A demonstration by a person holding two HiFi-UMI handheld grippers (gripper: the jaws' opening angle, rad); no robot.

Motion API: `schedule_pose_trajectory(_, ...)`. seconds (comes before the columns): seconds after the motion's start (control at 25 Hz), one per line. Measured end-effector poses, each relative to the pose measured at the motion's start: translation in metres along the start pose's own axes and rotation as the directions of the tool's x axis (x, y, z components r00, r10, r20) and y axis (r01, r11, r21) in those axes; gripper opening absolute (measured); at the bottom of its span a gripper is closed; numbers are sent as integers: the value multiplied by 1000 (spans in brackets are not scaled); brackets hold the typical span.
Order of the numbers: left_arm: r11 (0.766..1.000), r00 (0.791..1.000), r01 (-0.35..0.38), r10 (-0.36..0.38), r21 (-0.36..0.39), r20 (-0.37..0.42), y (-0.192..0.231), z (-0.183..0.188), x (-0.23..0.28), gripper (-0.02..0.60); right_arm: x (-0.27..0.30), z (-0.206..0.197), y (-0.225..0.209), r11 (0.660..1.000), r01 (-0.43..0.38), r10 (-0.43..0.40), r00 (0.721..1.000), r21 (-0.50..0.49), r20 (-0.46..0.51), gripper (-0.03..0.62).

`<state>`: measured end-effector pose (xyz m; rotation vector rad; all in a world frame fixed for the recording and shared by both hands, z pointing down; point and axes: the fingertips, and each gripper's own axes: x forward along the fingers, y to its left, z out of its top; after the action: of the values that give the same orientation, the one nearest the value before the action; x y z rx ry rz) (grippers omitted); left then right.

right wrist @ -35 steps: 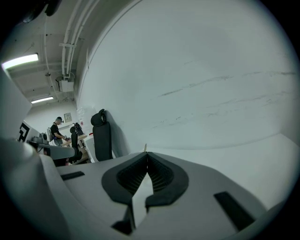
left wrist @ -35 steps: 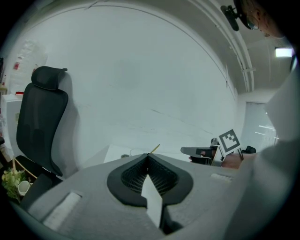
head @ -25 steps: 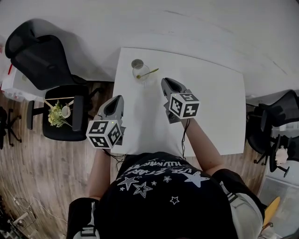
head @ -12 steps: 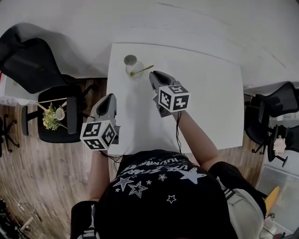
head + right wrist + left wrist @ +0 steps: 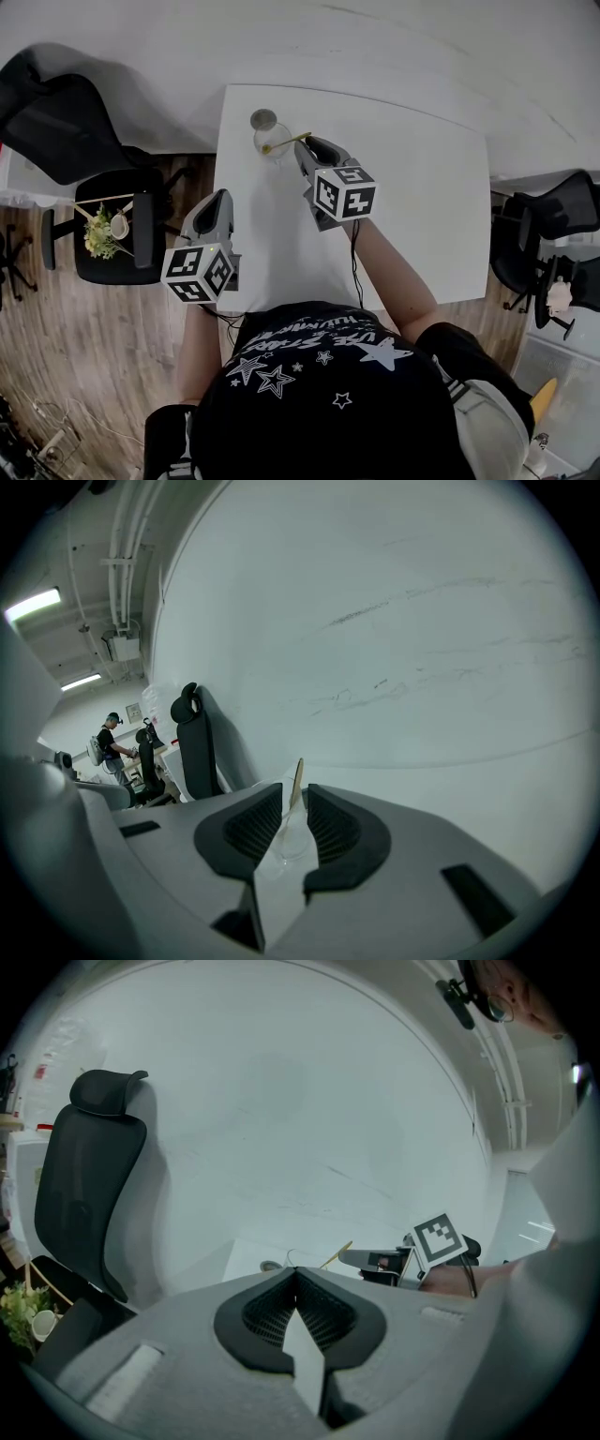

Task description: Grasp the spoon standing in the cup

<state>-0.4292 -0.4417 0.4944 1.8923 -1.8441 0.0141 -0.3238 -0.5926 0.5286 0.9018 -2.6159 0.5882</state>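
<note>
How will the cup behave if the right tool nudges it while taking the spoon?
The cup looks clear and small, so it is probably light and apt to slide or tip. The spoon leans on its rim, so tugging sideways may lever it over.

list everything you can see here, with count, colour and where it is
table: one, white, centre of the head view
cup: one, clear glass, far left corner of the table
spoon: one, golden, standing tilted in the cup
disc: one, grey, round, just beyond the cup
office chairs: several, black, left and right of the table
flower bunch: one, yellow-green, on a left chair's seat
floor: wood-look, brown
shirt: one, black with white stars
left claw: one, grey, shut, empty, by the table's left edge
right claw: one, grey, open, at the spoon's handle
</note>
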Motion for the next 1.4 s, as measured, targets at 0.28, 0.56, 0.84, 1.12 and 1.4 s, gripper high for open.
schedule_pose_trajectory(0.28, 1000, 1000, 2, -2, 1, -9, 0, -2, 4, 8, 8, 0, -3, 1000, 14, -14, 1000, 7, 8, 106)
schedule_pose_trajectory(0.56, 1000, 1000, 9, -9, 8, -18, 2, -3, 5, 8, 11, 3, -3, 999, 43, -43, 999, -10, 28, 75)
schedule_pose_trajectory(0.84, 1000, 999, 10, -10, 5, -30, 6, -7, 3, 8, 12, 7, -2, 998, 62, -61, 997, -10, 55, 35)
schedule_pose_trajectory(1.12, 1000, 999, 17, -16, 4, -32, 5, -9, 3, 8, 11, 8, 1, 999, 42, -42, 998, -7, 54, 28)
schedule_pose_trajectory(1.4, 1000, 999, 23, -22, 7, -26, 1, -10, 3, 8, 8, 8, 3, 1000, 29, -29, 998, -4, 51, 21)
